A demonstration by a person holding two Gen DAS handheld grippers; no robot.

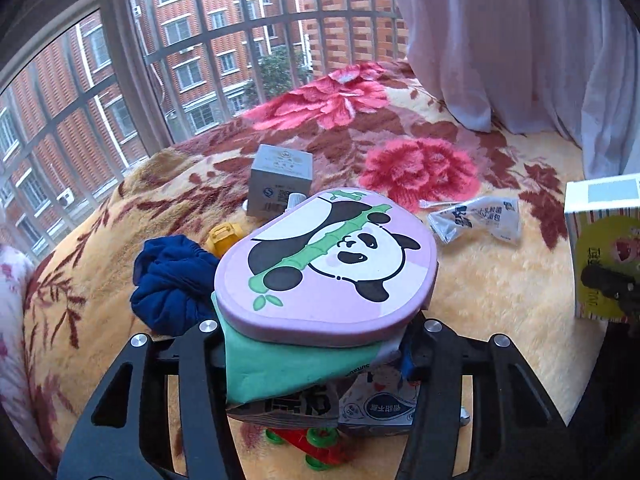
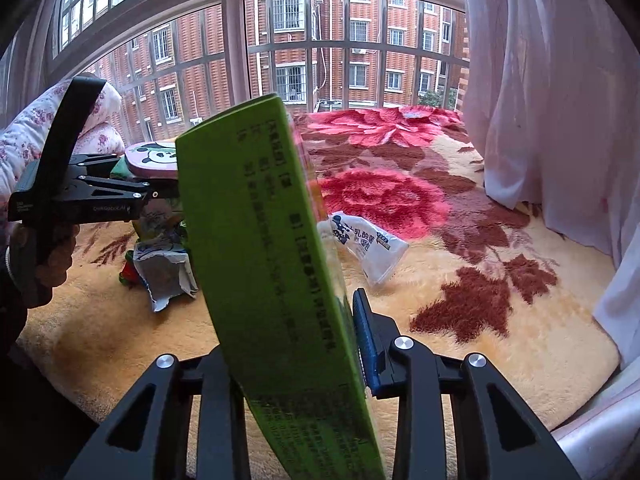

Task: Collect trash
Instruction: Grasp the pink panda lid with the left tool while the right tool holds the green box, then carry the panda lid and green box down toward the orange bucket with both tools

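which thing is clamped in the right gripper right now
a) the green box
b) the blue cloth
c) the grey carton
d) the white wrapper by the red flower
a: the right wrist view shows the green box standing on edge between the fingers of the right gripper, the blue pad pressed against its side, while the white wrapper lies loose on the blanket.

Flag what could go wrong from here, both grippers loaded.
1. The left gripper pinches only the near edge of the panda lid with wrappers bunched beneath; the lid may tip or a wrapper drop.
2. The right gripper holds the green box near its bottom; it could pivot.
3. The white packet lies uncollected.
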